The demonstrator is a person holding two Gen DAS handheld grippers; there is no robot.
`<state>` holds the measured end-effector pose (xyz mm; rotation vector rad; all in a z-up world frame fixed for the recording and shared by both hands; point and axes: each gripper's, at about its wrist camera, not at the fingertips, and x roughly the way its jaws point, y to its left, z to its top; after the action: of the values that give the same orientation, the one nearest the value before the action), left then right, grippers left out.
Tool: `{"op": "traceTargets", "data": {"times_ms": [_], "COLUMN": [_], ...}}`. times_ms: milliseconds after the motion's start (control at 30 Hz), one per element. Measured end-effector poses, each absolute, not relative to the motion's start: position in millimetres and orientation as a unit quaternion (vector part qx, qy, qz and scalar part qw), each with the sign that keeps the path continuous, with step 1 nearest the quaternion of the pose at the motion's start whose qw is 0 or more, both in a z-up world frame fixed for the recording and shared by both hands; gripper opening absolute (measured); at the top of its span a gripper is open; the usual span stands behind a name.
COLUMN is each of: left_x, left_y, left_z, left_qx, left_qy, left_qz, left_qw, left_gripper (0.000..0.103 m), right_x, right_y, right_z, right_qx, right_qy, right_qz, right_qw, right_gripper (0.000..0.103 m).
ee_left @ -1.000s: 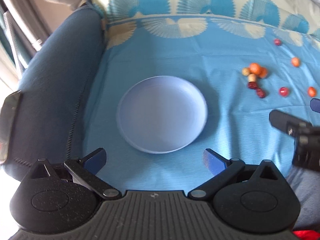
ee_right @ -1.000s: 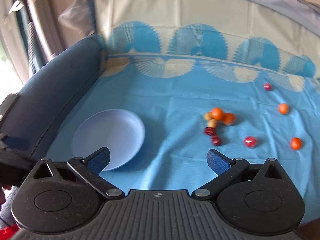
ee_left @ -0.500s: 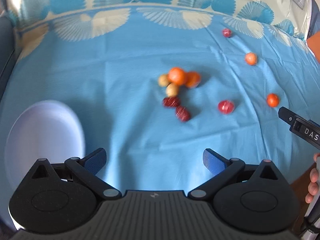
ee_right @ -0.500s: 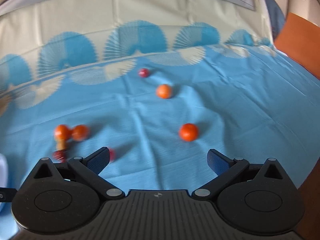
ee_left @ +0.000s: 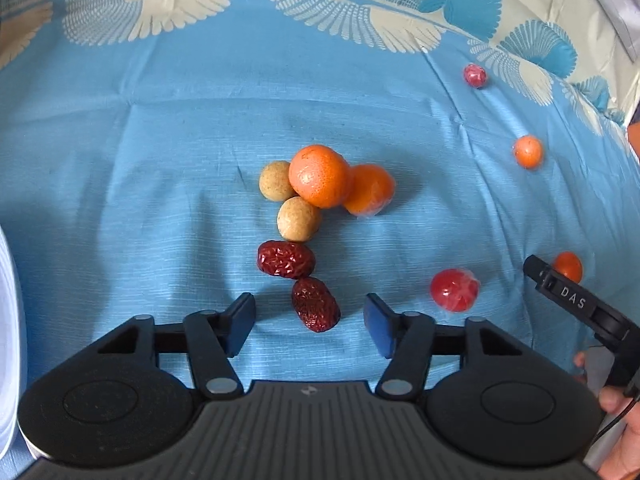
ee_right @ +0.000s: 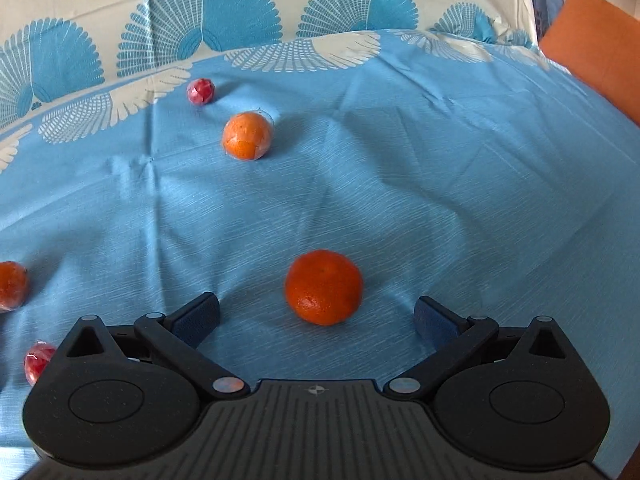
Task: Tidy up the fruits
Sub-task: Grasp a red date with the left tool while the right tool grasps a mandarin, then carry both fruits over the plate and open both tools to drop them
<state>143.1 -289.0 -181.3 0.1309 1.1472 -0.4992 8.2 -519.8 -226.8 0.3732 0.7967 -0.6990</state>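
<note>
In the left wrist view my left gripper (ee_left: 310, 324) is open, its fingers on either side of a dark red date (ee_left: 315, 304). A second date (ee_left: 285, 259), two tan round fruits (ee_left: 299, 219) and two oranges (ee_left: 320, 176) cluster just beyond. A red wrapped fruit (ee_left: 455, 290) lies to the right. In the right wrist view my right gripper (ee_right: 318, 322) is open, with an orange (ee_right: 324, 287) between its fingers on the cloth. Another orange (ee_right: 247, 136) and a small red fruit (ee_right: 201, 91) lie farther back.
The blue patterned cloth (ee_left: 160, 120) covers the surface. The plate's rim (ee_left: 10, 320) shows at the left edge of the left wrist view. The right gripper's finger (ee_left: 576, 304) reaches in at right. An orange board (ee_right: 600, 44) stands at the far right.
Both grippers swung right away from the plate and moved down close to the fruits. The left one now straddles a date, the right one an orange.
</note>
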Motion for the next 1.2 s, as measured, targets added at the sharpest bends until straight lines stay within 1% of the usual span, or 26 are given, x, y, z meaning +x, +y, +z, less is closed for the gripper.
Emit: {"op": "traceTargets", "data": {"times_ms": [33, 67, 100, 133, 167, 200, 333, 467, 567, 733, 1000, 1200], "left_x": [143.4, 144.8, 146.2, 146.6, 144.9, 142.4, 124.4, 99.6, 79.7, 46.6, -3.3, -31.9], "left_y": [-291.2, -291.6, -288.2, -285.2, -282.3, -278.4, -250.1, -206.2, -170.4, -111.1, -21.4, 29.4], "left_z": [-180.8, -179.6, -176.6, -171.1, -164.2, -157.1, -125.3, -87.6, -60.5, -25.4, 4.0, 14.5], "left_qx": [0.068, 0.059, 0.040, 0.031, 0.031, 0.032, 0.047, 0.056, 0.060, 0.062, 0.042, 0.015], "left_qy": [0.538, 0.543, 0.544, 0.542, 0.536, 0.530, 0.509, 0.492, 0.479, 0.461, 0.446, 0.433], "left_qz": [-0.243, -0.250, -0.256, -0.260, -0.262, -0.264, -0.263, -0.255, -0.244, -0.219, -0.183, -0.170], "left_qw": [0.804, 0.799, 0.798, 0.799, 0.802, 0.805, 0.818, 0.831, 0.841, 0.858, 0.875, 0.885], "left_gripper": [0.027, 0.027, 0.027, 0.027, 0.027, 0.027, 0.027, 0.027, 0.027, 0.027, 0.027, 0.027], "right_x": [7.5, 6.9, 6.8, 4.6, 2.6, 0.6, -19.9, -51.7, -74.3, -97.8, -116.4, -130.3], "right_y": [-520.4, -521.0, -521.1, -519.9, -517.8, -516.8, -511.2, -484.5, -449.5, -373.8, -255.7, -187.6], "right_z": [-225.4, -223.0, -221.7, -216.4, -210.7, -204.4, -179.6, -139.6, -107.3, -68.9, -26.7, -10.4], "right_qx": [0.176, 0.172, 0.172, 0.167, 0.160, 0.157, 0.175, 0.191, 0.186, 0.170, 0.140, 0.106], "right_qy": [0.380, 0.384, 0.384, 0.378, 0.369, 0.368, 0.343, 0.306, 0.289, 0.292, 0.300, 0.305], "right_qz": [-0.328, -0.323, -0.326, -0.337, -0.338, -0.338, -0.337, -0.310, -0.266, -0.175, -0.055, 0.006], "right_qw": [0.847, 0.848, 0.847, 0.846, 0.851, 0.852, 0.859, 0.880, 0.901, 0.925, 0.942, 0.946], "right_gripper": [0.102, 0.102, 0.095, 0.084, 0.039, 0.036, 0.035, 0.035, 0.035, 0.035, 0.035, 0.035]}}
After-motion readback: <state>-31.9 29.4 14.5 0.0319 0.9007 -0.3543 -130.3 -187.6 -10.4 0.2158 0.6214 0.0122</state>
